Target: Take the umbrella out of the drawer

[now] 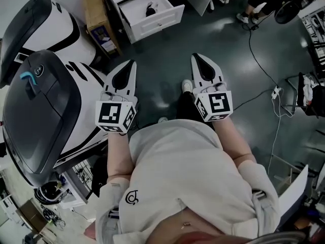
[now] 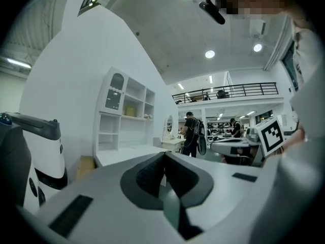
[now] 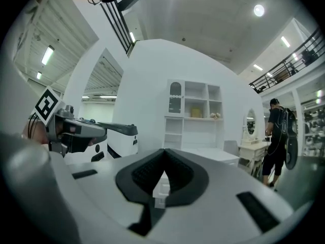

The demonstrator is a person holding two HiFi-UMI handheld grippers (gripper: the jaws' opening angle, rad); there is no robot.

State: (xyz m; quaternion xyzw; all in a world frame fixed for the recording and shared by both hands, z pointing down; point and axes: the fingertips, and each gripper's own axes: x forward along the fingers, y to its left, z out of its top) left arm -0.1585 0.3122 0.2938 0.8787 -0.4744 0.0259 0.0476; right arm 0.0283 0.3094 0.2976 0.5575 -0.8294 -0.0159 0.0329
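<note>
The white drawer (image 1: 154, 15) stands pulled out of the white desk at the top of the head view. A small dark thing, apparently the umbrella (image 1: 151, 8), lies inside it. I hold both grippers level in front of me, well short of the drawer, over the dark floor. My left gripper (image 1: 132, 63) (image 2: 165, 154) has its jaws closed together with nothing between them. My right gripper (image 1: 196, 57) (image 3: 163, 150) is likewise shut and empty. Each gripper view looks toward the white shelf unit (image 3: 195, 116) above the desk.
A large white-and-black machine (image 1: 45, 100) fills the left side, close to my left gripper. A cardboard box (image 1: 99, 19) stands left of the drawer. Cables (image 1: 264, 70) run across the floor at right. A person with a backpack (image 2: 193, 133) stands far behind.
</note>
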